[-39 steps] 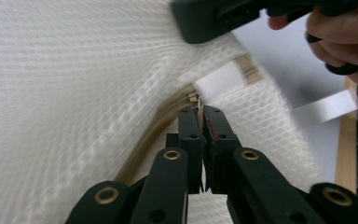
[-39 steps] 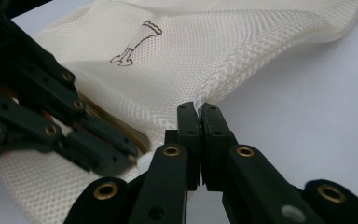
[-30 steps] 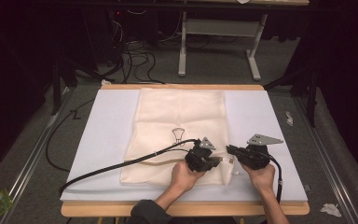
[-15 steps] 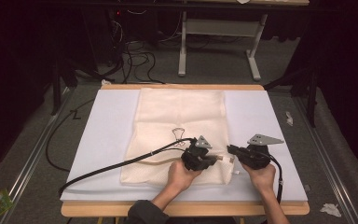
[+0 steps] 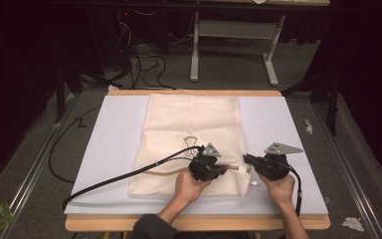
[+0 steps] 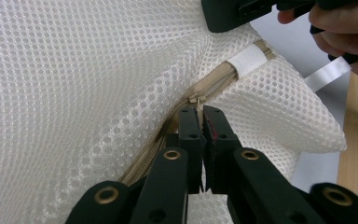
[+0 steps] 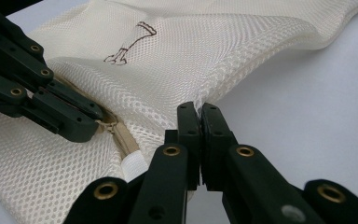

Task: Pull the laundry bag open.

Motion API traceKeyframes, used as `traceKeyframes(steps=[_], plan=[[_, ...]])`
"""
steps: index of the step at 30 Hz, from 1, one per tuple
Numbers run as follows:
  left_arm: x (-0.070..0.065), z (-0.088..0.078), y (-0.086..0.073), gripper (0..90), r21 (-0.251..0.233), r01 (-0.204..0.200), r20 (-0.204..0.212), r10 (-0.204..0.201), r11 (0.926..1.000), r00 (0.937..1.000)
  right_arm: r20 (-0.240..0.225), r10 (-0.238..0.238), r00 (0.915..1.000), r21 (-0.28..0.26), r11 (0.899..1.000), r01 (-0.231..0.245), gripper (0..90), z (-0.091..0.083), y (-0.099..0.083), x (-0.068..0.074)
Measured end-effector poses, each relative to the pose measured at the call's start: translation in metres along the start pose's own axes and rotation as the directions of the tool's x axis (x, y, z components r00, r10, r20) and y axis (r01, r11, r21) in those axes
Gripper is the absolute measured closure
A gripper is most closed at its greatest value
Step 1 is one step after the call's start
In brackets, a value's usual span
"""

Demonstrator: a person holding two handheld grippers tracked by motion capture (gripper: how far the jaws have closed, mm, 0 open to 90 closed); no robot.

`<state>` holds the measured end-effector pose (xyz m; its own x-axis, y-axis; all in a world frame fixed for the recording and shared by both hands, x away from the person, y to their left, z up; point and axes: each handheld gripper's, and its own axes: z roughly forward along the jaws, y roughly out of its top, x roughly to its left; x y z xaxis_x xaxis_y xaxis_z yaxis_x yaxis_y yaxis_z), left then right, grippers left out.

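Note:
A cream mesh bag (image 5: pixel 194 119) lies flat on the white mat (image 5: pixel 114 139), its beige zipper (image 6: pixel 214 77) running along the near edge. My left gripper (image 5: pixel 226 169) (image 6: pixel 200 112) is shut, its tips right at the zipper slider (image 6: pixel 196 99), on the pull. To its right, my right gripper (image 5: pixel 246 158) (image 7: pixel 198 108) is shut on the bag's mesh edge beside the zipper's end, lifting it a little. In the right gripper view the left gripper (image 7: pixel 91 130) lies across the zipper from the left.
A dark mark (image 7: pixel 130 44) shows mid-bag. A white label (image 5: pixel 252 183) hangs from the bag's near right corner. The left gripper's black cable (image 5: pixel 119 177) trails left over the mat. The wooden table edge (image 5: pixel 194 222) runs close in front.
The left gripper has shifted slightly to the left, away from the right gripper. The right gripper has kept still.

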<state>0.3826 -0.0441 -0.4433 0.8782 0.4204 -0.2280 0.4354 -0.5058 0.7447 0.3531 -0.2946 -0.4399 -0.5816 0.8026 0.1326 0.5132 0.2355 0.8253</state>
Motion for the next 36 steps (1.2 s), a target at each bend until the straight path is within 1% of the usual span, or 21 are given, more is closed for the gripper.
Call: traceKeyframes(steps=[2,8,10,12,13,17,24,25,27,30,34,36], plan=[[0.0,-0.003,-0.001,87.2,-0.007,0.002,0.009,-0.002,1.0,1.0,0.003,-0.001,1.0,0.0,1.0,0.001,89.3,0.001,0.0,0.001],[0.001,-0.004,0.0,87.1,-0.011,0.005,0.011,-0.005,0.9999,0.9999,0.002,0.0,1.0,-0.002,1.0,0.0,89.3,0.001,0.0,0.001],[0.001,-0.006,-0.001,87.2,-0.01,0.007,0.008,-0.007,0.9999,0.9999,0.014,-0.004,0.9999,-0.004,1.0,0.004,89.3,0.0,0.0,0.001],[0.001,-0.008,-0.002,87.1,-0.016,0.005,0.002,-0.005,0.9999,1.0,0.009,-0.006,0.9999,-0.004,1.0,0.006,89.3,0.001,0.0,0.0],[0.002,-0.008,-0.003,87.1,-0.017,0.004,0.001,-0.004,0.9998,1.0,0.017,-0.011,0.9998,0.0,1.0,0.011,89.3,0.001,0.0,0.001],[0.005,-0.011,-0.005,87.1,-0.017,0.008,0.005,-0.008,0.9998,1.0,0.02,-0.009,0.9998,-0.003,1.0,0.009,89.3,0.002,-0.001,0.0],[0.004,-0.014,-0.006,87.1,-0.013,-0.001,-0.003,0.001,0.9999,1.0,0.023,-0.003,0.9997,0.001,1.0,0.003,89.3,0.003,-0.001,0.001],[0.006,-0.015,-0.007,87.2,-0.014,0.008,0.001,-0.008,0.9999,1.0,0.022,0.0,0.9998,-0.005,1.0,0.0,89.3,0.003,-0.001,0.0],[0.007,-0.016,-0.007,87.1,-0.021,0.015,0.008,-0.015,0.9997,0.9999,0.021,-0.001,0.9998,-0.004,1.0,0.001,89.3,0.003,-0.001,0.0],[0.007,-0.017,-0.006,87.1,-0.03,0.009,0.011,-0.009,0.9995,0.9999,0.022,-0.005,0.9997,0.001,1.0,0.005,89.3,0.002,0.0,0.0],[0.008,-0.016,-0.009,87.1,-0.028,0.017,0.014,-0.016,0.9995,0.9998,0.017,0.0,0.9999,0.004,1.0,0.0,89.3,0.003,0.0,-0.001],[0.01,-0.017,-0.009,87.1,-0.033,0.023,0.018,-0.023,0.9992,0.9996,0.024,0.0,0.9997,0.003,1.0,0.0,89.2,0.004,-0.001,-0.001]])
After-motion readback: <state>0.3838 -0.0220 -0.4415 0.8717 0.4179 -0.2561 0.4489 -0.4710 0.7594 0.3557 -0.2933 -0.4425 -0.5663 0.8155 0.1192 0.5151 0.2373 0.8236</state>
